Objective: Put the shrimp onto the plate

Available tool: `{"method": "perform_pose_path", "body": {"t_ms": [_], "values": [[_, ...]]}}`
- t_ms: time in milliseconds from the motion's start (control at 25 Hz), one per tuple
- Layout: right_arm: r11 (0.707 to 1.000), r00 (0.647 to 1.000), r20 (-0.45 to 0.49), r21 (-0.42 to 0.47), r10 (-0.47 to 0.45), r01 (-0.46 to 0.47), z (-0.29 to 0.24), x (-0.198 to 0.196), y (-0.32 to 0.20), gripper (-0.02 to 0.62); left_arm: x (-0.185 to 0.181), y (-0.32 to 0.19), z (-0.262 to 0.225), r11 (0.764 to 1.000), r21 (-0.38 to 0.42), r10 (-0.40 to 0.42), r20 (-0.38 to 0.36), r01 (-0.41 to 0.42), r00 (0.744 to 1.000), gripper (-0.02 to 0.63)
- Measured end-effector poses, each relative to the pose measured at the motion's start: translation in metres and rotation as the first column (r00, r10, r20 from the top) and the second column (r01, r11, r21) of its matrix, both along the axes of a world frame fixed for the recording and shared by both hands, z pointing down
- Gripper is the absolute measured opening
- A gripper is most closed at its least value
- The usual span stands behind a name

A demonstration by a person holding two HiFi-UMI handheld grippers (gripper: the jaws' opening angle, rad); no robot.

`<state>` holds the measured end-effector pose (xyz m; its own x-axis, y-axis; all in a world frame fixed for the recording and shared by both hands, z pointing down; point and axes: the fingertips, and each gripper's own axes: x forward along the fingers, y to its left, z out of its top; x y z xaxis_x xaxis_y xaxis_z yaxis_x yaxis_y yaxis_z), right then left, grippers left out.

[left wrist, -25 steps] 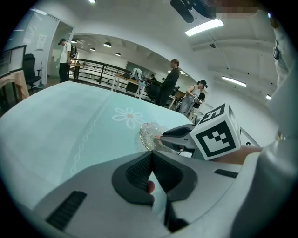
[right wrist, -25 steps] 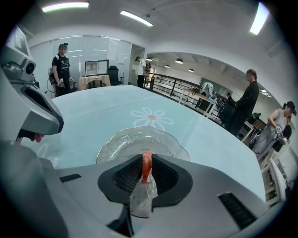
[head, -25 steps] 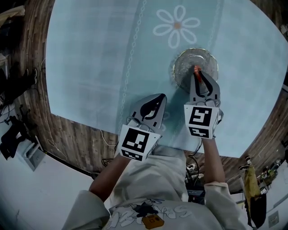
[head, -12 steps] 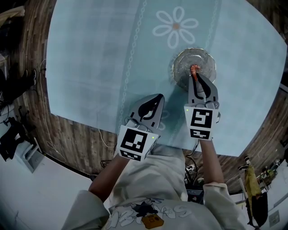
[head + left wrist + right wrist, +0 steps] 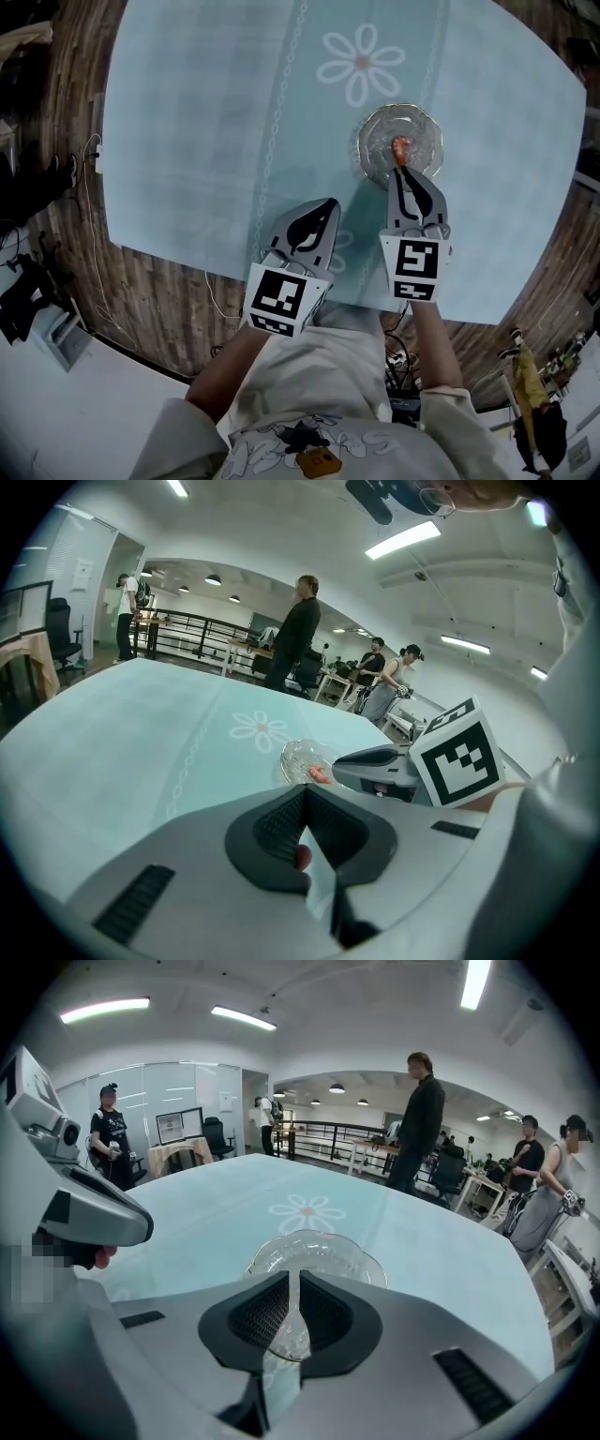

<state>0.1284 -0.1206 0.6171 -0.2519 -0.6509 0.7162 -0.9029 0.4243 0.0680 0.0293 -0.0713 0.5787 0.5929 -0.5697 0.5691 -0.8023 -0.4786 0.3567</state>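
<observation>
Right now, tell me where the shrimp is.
Head view, right side: the shrimp lies on the glass plate, just beyond the tips of the right gripper, nearer the person than the daisy print.

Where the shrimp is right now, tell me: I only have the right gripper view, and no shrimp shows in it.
Observer: In the head view the shrimp lies on the glass plate, just past the tips of the right gripper.
Operator: Report the left gripper's position.
Observer: The left gripper hangs over the blue tablecloth, beside the plate and clear of it.
Operator: Give me its jaws.
Observer: In the left gripper view their tips meet.
</observation>
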Motion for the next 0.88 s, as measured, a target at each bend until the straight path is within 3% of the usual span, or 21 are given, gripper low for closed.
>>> {"method": "perform_pose_path", "body": {"t_ms": [400, 880], "values": [[0.996, 0.998, 0.027, 0.077, 0.051, -0.053, -0.041, -0.012, 0.011, 0.040, -0.017, 0.009, -0.027, 0.999, 0.041, -0.014, -0.005, 0.014, 1.000, 0.008], [0.985, 0.990, 0.086, 0.124, 0.111, -0.121, -0.103, -0.026, 0.025, 0.026, -0.029, 0.011, -0.081, 0.996, 0.086, 0.034, -0.020, -0.032, 0.999, 0.008]]}}
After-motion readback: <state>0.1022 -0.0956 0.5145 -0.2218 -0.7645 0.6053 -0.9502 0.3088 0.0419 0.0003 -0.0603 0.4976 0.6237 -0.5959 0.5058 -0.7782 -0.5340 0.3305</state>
